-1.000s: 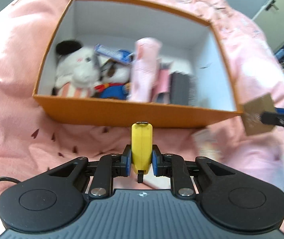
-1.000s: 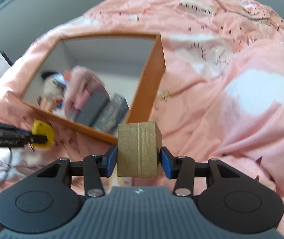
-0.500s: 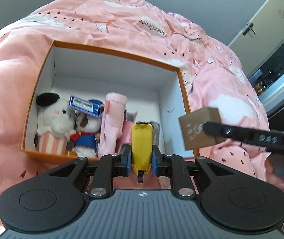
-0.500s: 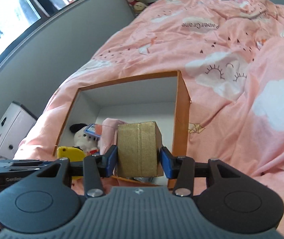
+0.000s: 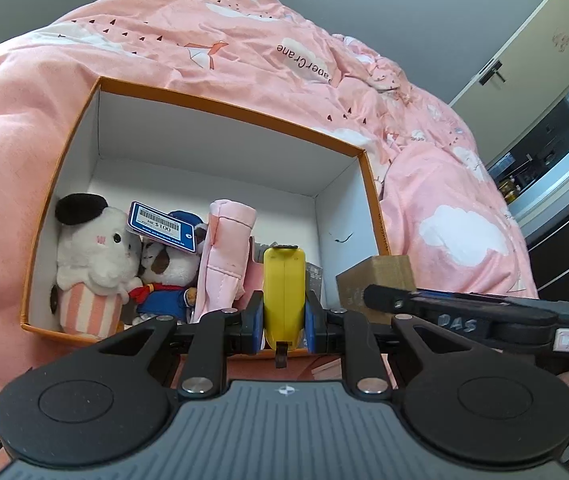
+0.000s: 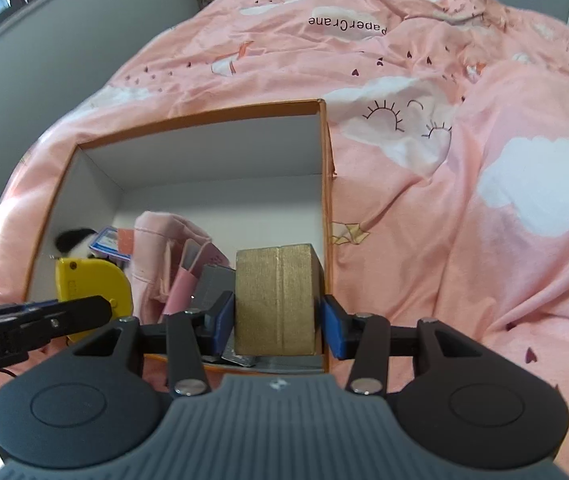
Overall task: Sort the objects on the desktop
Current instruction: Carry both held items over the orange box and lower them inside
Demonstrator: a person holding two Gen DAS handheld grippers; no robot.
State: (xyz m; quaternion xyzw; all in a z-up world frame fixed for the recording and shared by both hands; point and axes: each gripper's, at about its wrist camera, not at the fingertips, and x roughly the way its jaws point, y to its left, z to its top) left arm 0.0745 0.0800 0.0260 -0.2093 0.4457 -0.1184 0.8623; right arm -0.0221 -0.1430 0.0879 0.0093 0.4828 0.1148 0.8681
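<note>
**Operator:** Left wrist view first. What is the state of the left gripper [image 5: 284, 316]?

**Inspector:** Its blue pads are pinched on a yellow tape measure [image 5: 284, 292], held upright on its narrow edge. The tape measure sits over the near wall of the orange box [image 5: 220, 108], which rests on a pink bedspread [image 5: 244, 40].

**Operator:** And what is inside the box?

**Inspector:** At the left there is a white plush toy with a black beret [image 5: 92, 256]. Beside it is a second plush in blue clothing [image 5: 168, 280] carrying a blue price tag [image 5: 162, 227]. A pink fabric pouch [image 5: 226, 256] stands just left of the tape measure. The far half of the box floor is bare white.

**Operator:** Now the right wrist view.

**Inspector:** The right gripper [image 6: 278, 320] is clamped on a gold cardboard cube [image 6: 276, 300], with a pad pressed against each side face. The cube is over the near right corner of the box, just inside the right wall. Dark flat items [image 6: 216, 284] lie beneath and to its left; what they are cannot be told. Both grippers are close together at the near edge of the box, the tape measure to the left of the cube.
</note>
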